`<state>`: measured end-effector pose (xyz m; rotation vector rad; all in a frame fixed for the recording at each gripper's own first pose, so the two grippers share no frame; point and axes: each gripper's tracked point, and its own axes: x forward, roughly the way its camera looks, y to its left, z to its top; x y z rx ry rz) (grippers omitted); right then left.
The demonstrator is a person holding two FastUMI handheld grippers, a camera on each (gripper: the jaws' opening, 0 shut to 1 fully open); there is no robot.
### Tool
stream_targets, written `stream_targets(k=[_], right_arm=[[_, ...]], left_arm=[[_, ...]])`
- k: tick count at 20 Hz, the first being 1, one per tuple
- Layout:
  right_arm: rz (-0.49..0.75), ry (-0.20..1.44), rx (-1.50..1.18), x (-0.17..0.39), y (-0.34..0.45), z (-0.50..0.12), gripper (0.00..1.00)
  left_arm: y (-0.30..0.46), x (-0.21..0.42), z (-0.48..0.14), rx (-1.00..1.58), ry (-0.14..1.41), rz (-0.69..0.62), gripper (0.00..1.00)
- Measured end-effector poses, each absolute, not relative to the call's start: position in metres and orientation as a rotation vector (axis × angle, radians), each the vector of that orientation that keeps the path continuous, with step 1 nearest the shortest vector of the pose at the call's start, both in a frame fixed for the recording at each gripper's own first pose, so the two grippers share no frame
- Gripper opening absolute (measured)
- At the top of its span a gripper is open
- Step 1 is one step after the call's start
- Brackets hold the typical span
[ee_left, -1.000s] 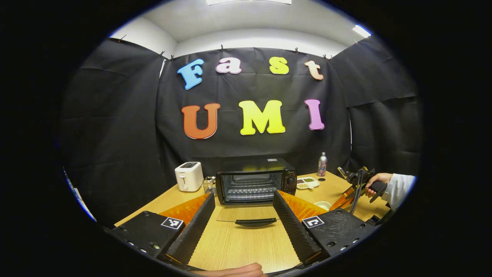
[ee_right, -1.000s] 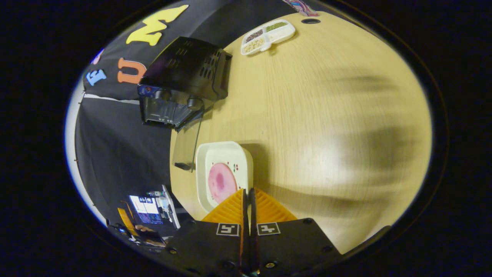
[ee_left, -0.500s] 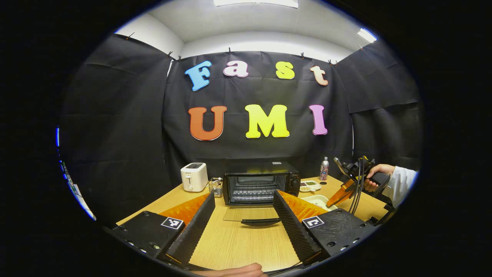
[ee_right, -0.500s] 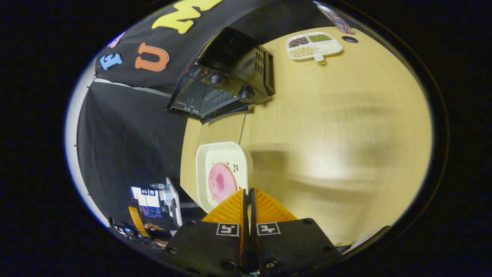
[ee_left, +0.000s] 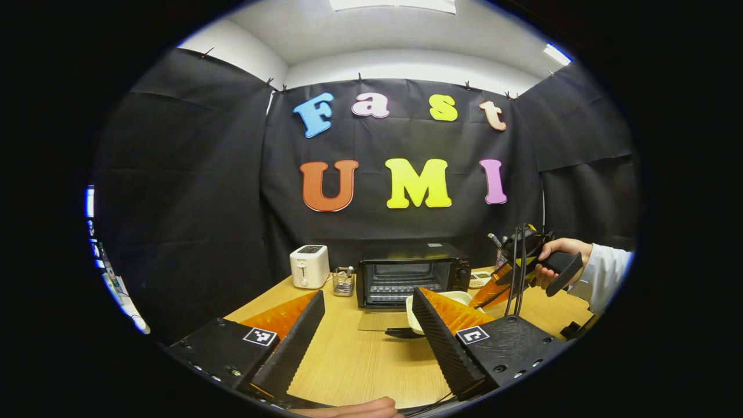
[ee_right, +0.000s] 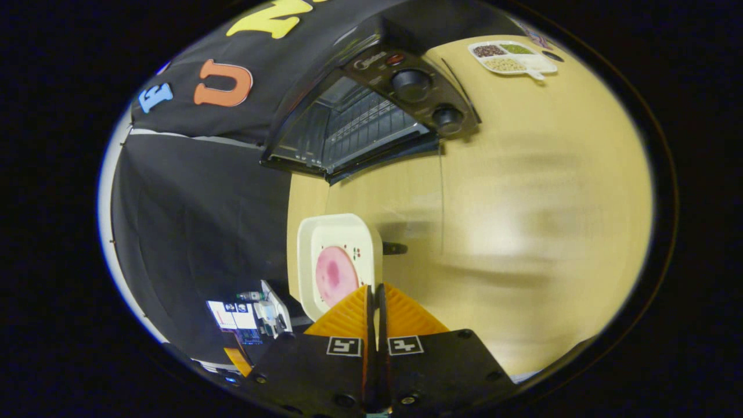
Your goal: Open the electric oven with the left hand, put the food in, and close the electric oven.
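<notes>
The black electric oven [ee_left: 406,274] stands at the back of the table with its glass door [ee_left: 380,320] lying flat open; the wire rack shows inside. My left gripper [ee_left: 368,295] is open and holds nothing, well back from the door. My right gripper [ee_right: 374,288] is shut on the rim of a white square plate [ee_right: 339,255] carrying a pink slice of food [ee_right: 332,274]. The plate hangs above the door's handle [ee_right: 395,248], in front of the oven [ee_right: 371,110]. From the left gripper view, the plate [ee_left: 450,298] and right gripper [ee_left: 492,287] are right of the door.
A white toaster [ee_left: 309,266] and a small glass holder [ee_left: 343,281] stand left of the oven. A divided snack tray [ee_right: 511,57] lies on the wooden table [ee_right: 522,203] to the oven's right. A hand [ee_left: 551,255] in a white sleeve holds the right gripper.
The right gripper has carried the plate from the table's right side to in front of the open oven. The left gripper has drawn back from the oven, still open.
</notes>
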<state>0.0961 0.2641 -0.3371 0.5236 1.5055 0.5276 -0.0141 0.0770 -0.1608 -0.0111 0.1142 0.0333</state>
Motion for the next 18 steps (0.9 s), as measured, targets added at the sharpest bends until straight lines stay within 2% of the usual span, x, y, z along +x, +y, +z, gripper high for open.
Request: stream_targets(k=[3,5,9,10,11,12,18], right_arm=[[0.494,1.495,0.540,0.106,0.302,-0.346,0.01],[0.443,1.470,0.567,0.123,0.318,-0.352,0.04],[0.259,1.364,0.670,0.173,0.318,-0.368,0.04],[0.216,1.329,0.714,0.186,0.317,-0.370,0.01],[0.177,1.295,0.757,0.198,0.315,-0.370,0.04],[0.141,1.258,0.801,0.209,0.315,-0.370,0.01],[-0.113,1.045,1.073,0.262,0.315,-0.381,0.01]], left_arm=[[0.098,-0.015,-0.166,0.034,0.105,0.101,0.96],[0.102,-0.019,-0.170,0.040,0.106,0.109,0.96],[0.106,-0.027,-0.176,0.028,0.092,0.069,0.96],[0.109,-0.029,-0.176,0.023,0.086,0.067,0.96],[0.113,-0.031,-0.178,0.017,0.083,0.067,0.96],[0.117,-0.033,-0.178,0.011,0.078,0.069,0.96],[0.126,-0.045,-0.180,0.019,0.035,0.067,0.96]])
